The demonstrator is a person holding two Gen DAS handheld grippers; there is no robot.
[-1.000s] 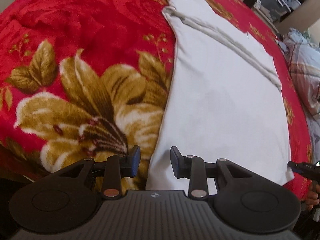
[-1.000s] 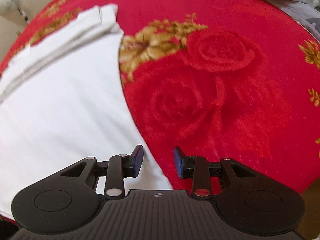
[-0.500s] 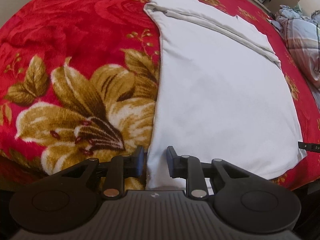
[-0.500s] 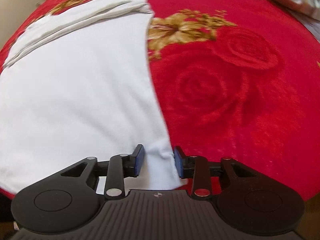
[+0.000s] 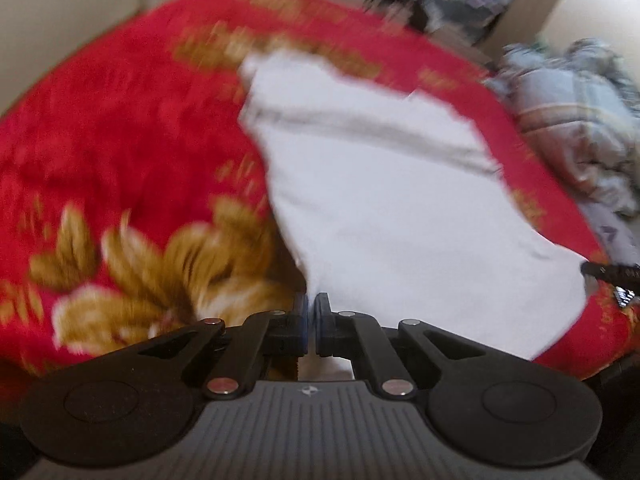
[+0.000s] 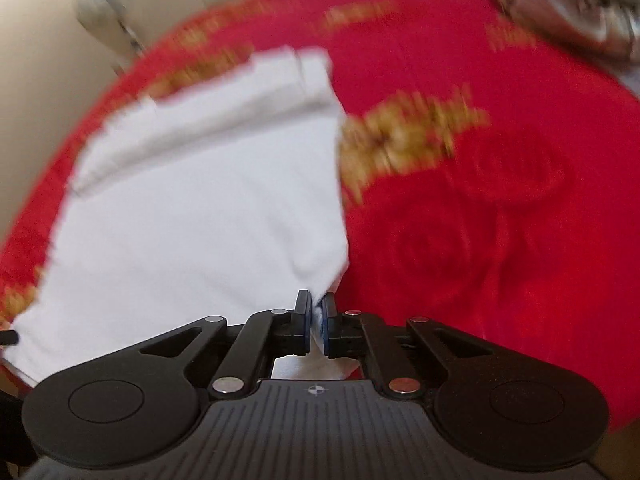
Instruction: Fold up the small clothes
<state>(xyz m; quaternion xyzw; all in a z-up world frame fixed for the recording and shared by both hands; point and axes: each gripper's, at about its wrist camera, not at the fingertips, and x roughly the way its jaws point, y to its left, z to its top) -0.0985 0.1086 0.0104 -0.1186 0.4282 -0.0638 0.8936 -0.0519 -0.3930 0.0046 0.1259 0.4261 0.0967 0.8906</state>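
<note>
Both my grippers clenched on the near corners of the white shirt.

My left gripper (image 5: 311, 307) has its jaws pressed together on the shirt (image 5: 384, 208) at its near left corner, and the cloth rises from the red blanket (image 5: 120, 152) up into the pads. My right gripper (image 6: 317, 307) pinches the near right corner of the shirt (image 6: 192, 216), with a bit of white cloth showing between the blue pads. The rest of the shirt lies spread on the blanket, its far end folded into a band across the width. A gold flower (image 5: 168, 280) on the blanket sits just left of my left corner. A rumpled plaid quilt (image 5: 572, 120) lies at the blanket's far right edge. Both views are blurred, so fine detail is lost.
</note>
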